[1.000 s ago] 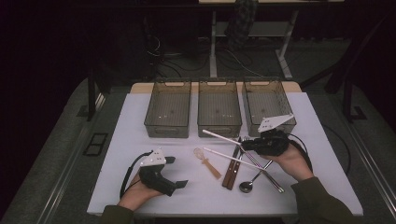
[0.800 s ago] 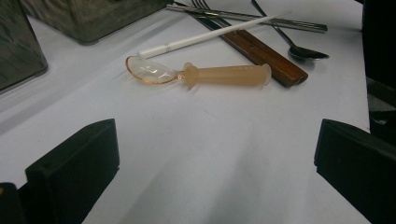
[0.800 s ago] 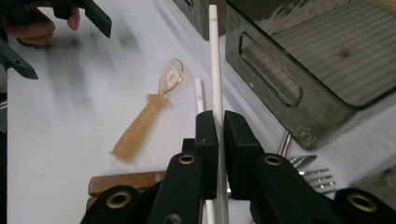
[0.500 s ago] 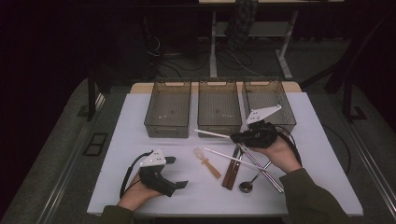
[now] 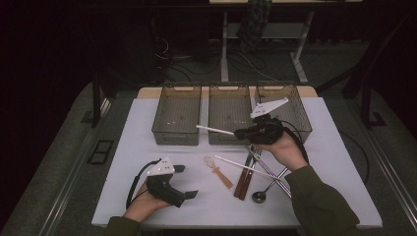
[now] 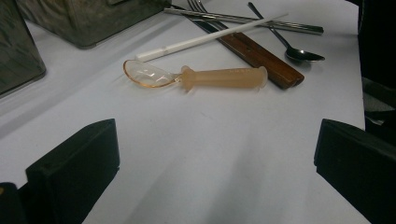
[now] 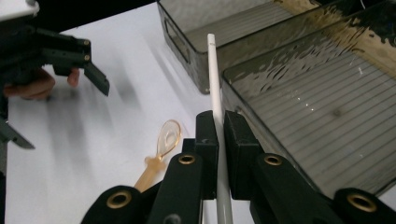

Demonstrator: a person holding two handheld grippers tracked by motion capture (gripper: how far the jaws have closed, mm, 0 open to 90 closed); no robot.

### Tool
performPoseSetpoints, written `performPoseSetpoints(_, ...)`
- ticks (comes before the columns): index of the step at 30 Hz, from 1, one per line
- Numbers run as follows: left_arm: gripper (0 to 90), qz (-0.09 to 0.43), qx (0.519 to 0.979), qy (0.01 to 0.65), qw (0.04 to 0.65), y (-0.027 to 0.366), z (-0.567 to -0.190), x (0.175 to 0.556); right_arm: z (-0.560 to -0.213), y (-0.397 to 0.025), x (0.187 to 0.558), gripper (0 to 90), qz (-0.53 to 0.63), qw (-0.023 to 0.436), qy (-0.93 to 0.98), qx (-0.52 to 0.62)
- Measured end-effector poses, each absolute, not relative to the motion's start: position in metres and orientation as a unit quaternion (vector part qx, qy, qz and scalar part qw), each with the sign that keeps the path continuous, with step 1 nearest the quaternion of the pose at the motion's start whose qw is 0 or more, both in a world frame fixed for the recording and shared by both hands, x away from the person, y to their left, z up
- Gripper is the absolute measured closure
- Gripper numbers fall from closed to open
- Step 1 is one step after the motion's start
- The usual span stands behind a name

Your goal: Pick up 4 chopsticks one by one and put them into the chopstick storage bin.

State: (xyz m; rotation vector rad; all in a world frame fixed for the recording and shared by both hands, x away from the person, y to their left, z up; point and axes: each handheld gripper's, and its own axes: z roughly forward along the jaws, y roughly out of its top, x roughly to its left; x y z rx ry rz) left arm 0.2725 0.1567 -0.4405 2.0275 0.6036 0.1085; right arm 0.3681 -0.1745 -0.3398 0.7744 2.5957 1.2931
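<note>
My right gripper [image 5: 242,132] is shut on a white chopstick [image 5: 214,129] and holds it in the air at the front edge of the middle bin [image 5: 228,138]. In the right gripper view the chopstick [image 7: 214,74] runs up between the shut jaws [image 7: 219,126], pointing over the bin's corner [image 7: 327,107]. My left gripper [image 5: 186,181] rests open on the table at the front left. Its view has an orange plastic spoon [image 6: 196,77] lying ahead of the wide-apart jaws [image 6: 215,163], and nothing sits between them.
Three clear grey bins stand in a row at the back: left [image 5: 177,115], middle, right [image 5: 290,105]. A second white chopstick [image 5: 231,161], a wooden-handled utensil [image 5: 243,179], a metal spoon [image 5: 259,195] and other metal cutlery [image 5: 275,177] lie at the table's front right.
My right gripper has risen off the cutlery pile with the white chopstick and moved back and left toward the middle bin. The left gripper has stayed put.
</note>
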Motion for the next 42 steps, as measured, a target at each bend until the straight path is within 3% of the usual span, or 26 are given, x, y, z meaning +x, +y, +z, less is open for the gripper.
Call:
performPoseSetpoints(20,0.0,0.043,0.835,0.249,0.490,0.157,-0.440,0.273,-0.319,-0.120,0.400,84.7,0.413,0.090,0.859,0.288)
performPoseSetpoints(42,0.0,0.045,0.834,0.251,0.489,0.159,-0.440,0.274,-0.340,-0.056,0.460,84.7,0.386,0.110,0.850,0.341)
